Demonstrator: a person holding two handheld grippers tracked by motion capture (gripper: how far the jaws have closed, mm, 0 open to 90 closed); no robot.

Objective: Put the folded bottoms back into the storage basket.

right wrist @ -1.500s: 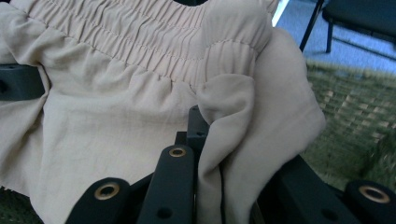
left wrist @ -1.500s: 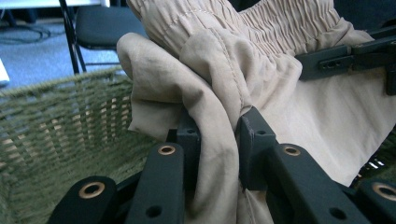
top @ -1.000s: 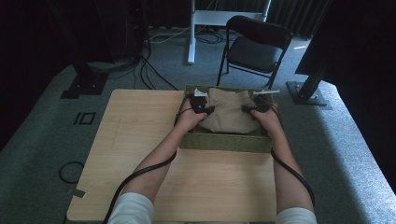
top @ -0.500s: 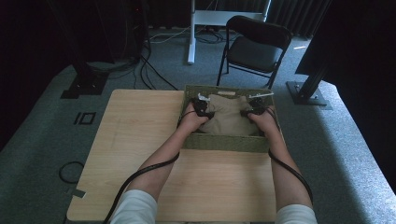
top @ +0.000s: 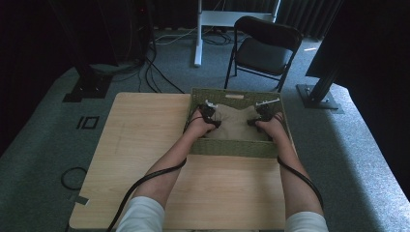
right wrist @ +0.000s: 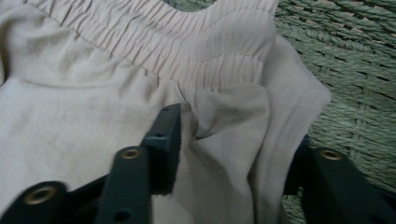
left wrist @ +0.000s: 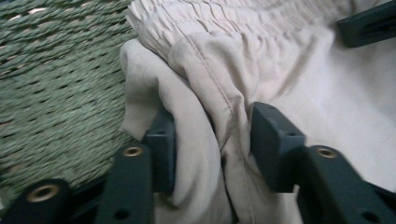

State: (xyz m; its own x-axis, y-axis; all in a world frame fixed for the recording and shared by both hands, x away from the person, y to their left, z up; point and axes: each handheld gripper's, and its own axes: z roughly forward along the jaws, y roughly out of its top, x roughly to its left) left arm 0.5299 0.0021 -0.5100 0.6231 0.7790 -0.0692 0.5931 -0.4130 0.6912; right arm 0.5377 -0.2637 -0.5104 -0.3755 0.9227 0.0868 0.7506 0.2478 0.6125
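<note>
Left tongs [left wrist: 212, 140]: partway open and just been opening — a fold of the beige garment [left wrist: 289, 70] stands between the pads, which look slack on it rather than pinching.
Right tongs [right wrist: 229, 149]: same story, partway open and just been opening — a bunched corner of cloth lies in the gap, the near pad [right wrist: 163, 140] touching it, no squeeze to be seen.
Garment [top: 235, 123]: beige, with an elastic gathered waistband [right wrist: 187, 51], lying down inside the green woven basket [top: 232, 148].
Basket: sits at the table's [top: 145, 140] far right corner, its far rim at the table's far edge.
Left side: in the high view the left tongs [top: 209, 116] are low in the basket at the garment's left edge, woven wall [left wrist: 56, 84] just beside.
Right side: the right tongs [top: 261, 117] are at the garment's right edge, basket weave just beside the cloth.
Hands: both reach in over the basket's near wall, well apart, cables trailing back along the forearms.
</note>
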